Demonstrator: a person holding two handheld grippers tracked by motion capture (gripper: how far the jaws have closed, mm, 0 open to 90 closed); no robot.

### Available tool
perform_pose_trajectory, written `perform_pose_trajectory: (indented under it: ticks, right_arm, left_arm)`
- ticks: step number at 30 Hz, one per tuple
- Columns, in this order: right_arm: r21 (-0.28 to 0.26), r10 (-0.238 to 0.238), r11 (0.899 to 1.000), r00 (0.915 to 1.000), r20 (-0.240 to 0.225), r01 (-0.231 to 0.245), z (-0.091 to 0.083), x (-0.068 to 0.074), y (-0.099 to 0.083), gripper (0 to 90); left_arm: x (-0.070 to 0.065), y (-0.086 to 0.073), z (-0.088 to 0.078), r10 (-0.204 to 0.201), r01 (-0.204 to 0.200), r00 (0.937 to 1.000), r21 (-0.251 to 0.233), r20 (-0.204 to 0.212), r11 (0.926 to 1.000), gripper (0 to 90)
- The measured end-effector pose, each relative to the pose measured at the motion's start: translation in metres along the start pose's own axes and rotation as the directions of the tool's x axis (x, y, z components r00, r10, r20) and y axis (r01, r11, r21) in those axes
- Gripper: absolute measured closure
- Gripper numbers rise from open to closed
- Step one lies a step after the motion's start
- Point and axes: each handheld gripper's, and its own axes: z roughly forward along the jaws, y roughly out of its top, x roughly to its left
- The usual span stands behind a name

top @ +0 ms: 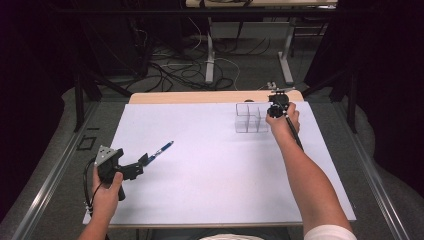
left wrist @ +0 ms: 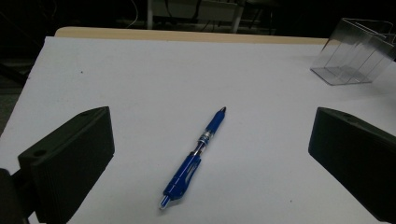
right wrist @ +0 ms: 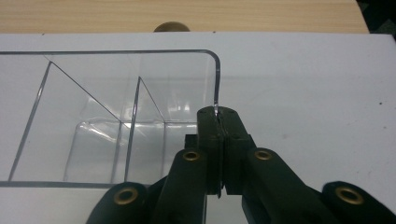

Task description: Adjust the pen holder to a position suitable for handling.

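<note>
A blue pen lies on the white table sheet, its tip pointing away from me. My left gripper stands open, its two black jaws wide apart on either side of the pen without touching it; from above, the left gripper sits just behind the pen. A clear plastic organizer with several compartments stands at the far right of the sheet. My right gripper is shut on the organizer's right-hand wall, pinching its upper edge. The right gripper shows at the organizer's right side.
The white sheet covers most of a wooden table, whose bare strip runs along the far edge. A small round dark fitting sits in that strip behind the organizer. Beyond the table are cables and desk legs on the floor.
</note>
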Motion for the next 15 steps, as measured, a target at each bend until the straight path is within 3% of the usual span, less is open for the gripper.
perform_pose_trajectory:
  ticks: [9,15]
  right_arm:
    - [0.018,-0.006,1.0,0.9996,-0.028,0.007,-0.011,0.029,-0.012,89.1]
    - [0.03,0.012,0.999,0.9984,-0.056,-0.011,-0.014,0.036,-0.016,88.7]
  left_arm:
    - [0.0,0.0,0.0,0.005,-0.005,1.0,0.002,0.0,1.0,0.2]
    - [-0.001,0.001,0.0,0.004,-0.004,1.0,-0.002,0.002,1.0,0.2]
